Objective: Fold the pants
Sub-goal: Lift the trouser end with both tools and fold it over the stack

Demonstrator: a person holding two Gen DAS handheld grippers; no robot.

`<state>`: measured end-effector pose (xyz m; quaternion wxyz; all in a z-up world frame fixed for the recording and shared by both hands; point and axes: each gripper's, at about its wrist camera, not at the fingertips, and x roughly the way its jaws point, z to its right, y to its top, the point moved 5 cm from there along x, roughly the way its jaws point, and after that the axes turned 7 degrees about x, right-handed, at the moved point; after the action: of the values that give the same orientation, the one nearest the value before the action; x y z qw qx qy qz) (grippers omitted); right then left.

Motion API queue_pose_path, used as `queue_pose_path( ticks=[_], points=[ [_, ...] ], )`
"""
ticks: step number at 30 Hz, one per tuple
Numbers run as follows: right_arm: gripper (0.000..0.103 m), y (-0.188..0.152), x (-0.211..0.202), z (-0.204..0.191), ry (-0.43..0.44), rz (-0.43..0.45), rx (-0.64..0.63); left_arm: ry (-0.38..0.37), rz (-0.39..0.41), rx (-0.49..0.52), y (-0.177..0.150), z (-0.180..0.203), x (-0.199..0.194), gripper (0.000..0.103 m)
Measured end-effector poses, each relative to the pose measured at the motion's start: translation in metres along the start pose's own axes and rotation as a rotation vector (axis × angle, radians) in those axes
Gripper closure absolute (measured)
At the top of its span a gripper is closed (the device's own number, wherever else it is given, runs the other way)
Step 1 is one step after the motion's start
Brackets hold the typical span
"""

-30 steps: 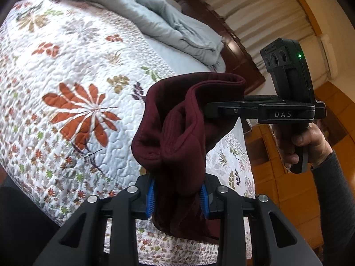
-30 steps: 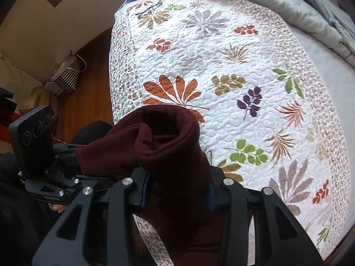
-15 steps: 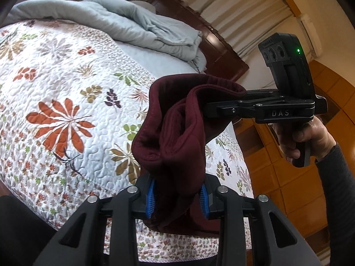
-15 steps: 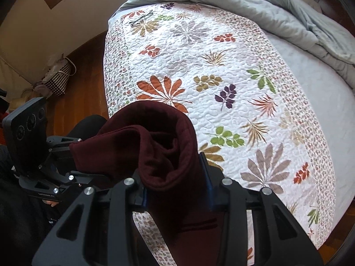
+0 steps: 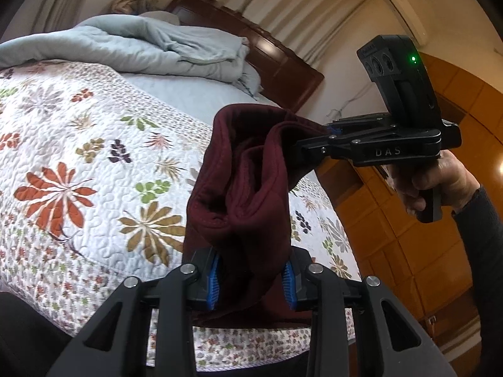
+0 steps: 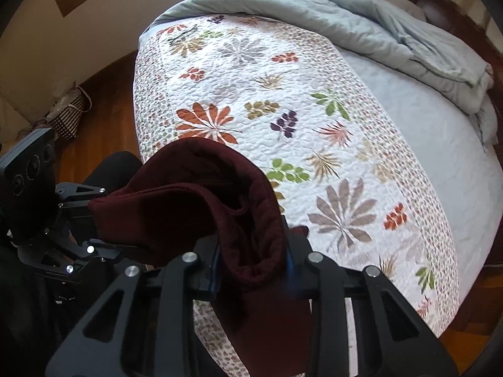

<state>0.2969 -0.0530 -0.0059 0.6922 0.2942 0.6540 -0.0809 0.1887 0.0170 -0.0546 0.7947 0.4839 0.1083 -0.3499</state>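
Bed (image 6: 424, 163) first: its floral quilt (image 6: 239, 72) lies bare, blanket (image 6: 377, 31) bunched at the head end. Pants (image 5: 242, 188) hang bunched in the air off the bed's near edge, nothing laid flat (folding looks barely begun). Left tool (image 5: 251, 279) clamps one part; right tool (image 6: 251, 270), jaws just closing, grips another.

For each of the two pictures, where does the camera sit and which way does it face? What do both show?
Left wrist: sits on the left gripper, faces across the floral quilt toward the headboard; shows the right gripper and the hand holding it.
Right wrist: sits on the right gripper, looks steeply down on the quilt; shows the left gripper.
Shared: the maroon pants, clamped by both grippers, the quilt and the grey duvet.
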Motion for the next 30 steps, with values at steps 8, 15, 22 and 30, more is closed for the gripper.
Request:
queue_pose_path(
  ticks=[8, 15, 22, 30],
  points=[
    [0.085, -0.038, -0.014, 0.017, -0.031, 0.017, 0.026, -0.021, -0.027, 0.066, -0.006, 0.033, 0.013, 0.072],
    [0.087, -0.068, -0.028, 0.031, -0.061, 0.027, 0.034, -0.039, -0.05, 0.129, -0.014, 0.065, 0.025, 0.071],
    [0.088, -0.096, -0.031, 0.048, -0.079, 0.035, 0.057, -0.066, -0.081, 0.17, -0.023, 0.09, 0.043, 0.071],
    [0.088, -0.125, -0.035, 0.065, -0.109, 0.059, 0.077, -0.092, -0.108, 0.214, -0.033, 0.116, 0.061, 0.071]
  ],
)
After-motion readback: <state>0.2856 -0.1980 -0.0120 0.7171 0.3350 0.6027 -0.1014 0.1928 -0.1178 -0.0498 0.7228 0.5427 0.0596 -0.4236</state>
